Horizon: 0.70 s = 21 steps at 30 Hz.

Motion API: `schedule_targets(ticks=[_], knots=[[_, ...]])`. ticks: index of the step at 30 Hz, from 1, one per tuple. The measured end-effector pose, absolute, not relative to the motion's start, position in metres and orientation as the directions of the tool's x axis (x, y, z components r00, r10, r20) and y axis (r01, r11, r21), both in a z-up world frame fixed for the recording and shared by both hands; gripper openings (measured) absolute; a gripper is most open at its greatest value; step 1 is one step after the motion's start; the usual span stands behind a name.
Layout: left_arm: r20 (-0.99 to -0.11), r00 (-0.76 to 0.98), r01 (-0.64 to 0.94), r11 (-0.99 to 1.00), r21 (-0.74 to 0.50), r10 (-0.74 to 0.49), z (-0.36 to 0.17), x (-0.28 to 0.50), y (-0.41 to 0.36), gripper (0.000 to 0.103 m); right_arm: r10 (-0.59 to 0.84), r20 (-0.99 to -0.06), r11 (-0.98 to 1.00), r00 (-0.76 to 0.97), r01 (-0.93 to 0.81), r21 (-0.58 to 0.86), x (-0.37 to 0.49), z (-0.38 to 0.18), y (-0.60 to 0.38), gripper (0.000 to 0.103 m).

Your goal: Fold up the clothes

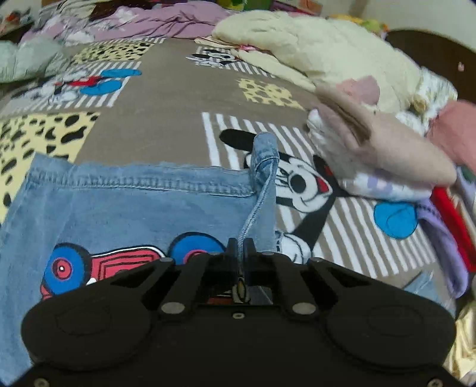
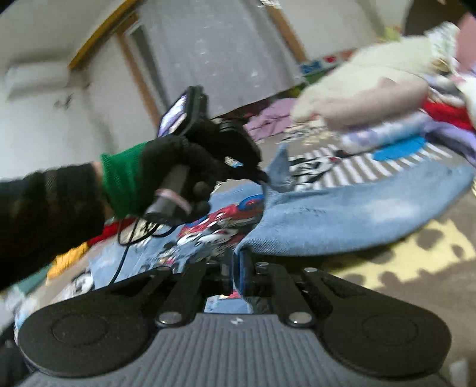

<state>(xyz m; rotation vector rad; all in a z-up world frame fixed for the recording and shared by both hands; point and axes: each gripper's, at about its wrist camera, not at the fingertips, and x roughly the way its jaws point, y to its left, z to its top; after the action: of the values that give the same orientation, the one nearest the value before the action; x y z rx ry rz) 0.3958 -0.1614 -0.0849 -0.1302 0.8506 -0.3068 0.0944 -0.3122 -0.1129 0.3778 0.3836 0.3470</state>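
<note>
A light blue denim garment (image 1: 125,205) with a red and blue cartoon print lies on the patterned bedspread (image 1: 166,98). My left gripper (image 1: 241,242) is shut on a pinched ridge of the denim's right edge. In the right wrist view the same denim garment (image 2: 351,214) is lifted and folded over; my right gripper (image 2: 236,256) is shut on its near corner. The left gripper (image 2: 261,178), held by a black-gloved hand (image 2: 178,166), pinches the denim's far corner.
A pile of folded clothes (image 1: 383,160) sits to the right, with a cream blanket (image 1: 321,50) behind it and purple bedding (image 1: 154,20) at the far edge. In the right wrist view a cable (image 2: 128,241) hangs from the left gripper, and the pile (image 2: 386,104) lies beyond.
</note>
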Motion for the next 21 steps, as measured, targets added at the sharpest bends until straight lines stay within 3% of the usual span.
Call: schedule_targets(ticks=[7, 11, 16, 18, 20, 21], knots=[[-0.721, 0.589, 0.116, 0.921, -0.372, -0.365, -0.112, 0.403, -0.123, 0.004, 0.49, -0.334, 0.864, 0.805, -0.396, 0.312, 0.1, -0.112, -0.274, 0.004], [-0.703, 0.608, 0.085, 0.911, -0.403, -0.368, -0.123, 0.403, -0.113, 0.01, 0.522, -0.383, 0.851, 0.762, -0.441, 0.284, 0.102, -0.115, -0.26, 0.004], [-0.669, 0.645, 0.116, 0.912, -0.394, -0.371, -0.107, 0.39, -0.113, 0.016, 0.528, -0.364, 0.847, 0.768, -0.446, 0.289, 0.093, -0.102, -0.266, 0.005], [-0.656, 0.652, 0.147, 0.912, -0.383, -0.381, -0.098, 0.382, -0.115, 0.021, 0.466, -0.36, 0.883, 0.808, -0.401, 0.242, 0.083, -0.095, -0.273, 0.009], [-0.643, 0.658, 0.177, 0.911, -0.372, -0.391, -0.089, 0.374, -0.117, 0.03, 0.386, -0.388, 0.922, 0.837, -0.338, 0.188, 0.078, -0.095, -0.276, 0.032], [-0.644, 0.654, 0.19, 0.91, -0.368, -0.397, -0.086, 0.37, -0.119, 0.035, 0.347, -0.4, 0.938, 0.849, -0.306, 0.163, 0.075, -0.095, -0.277, 0.038]])
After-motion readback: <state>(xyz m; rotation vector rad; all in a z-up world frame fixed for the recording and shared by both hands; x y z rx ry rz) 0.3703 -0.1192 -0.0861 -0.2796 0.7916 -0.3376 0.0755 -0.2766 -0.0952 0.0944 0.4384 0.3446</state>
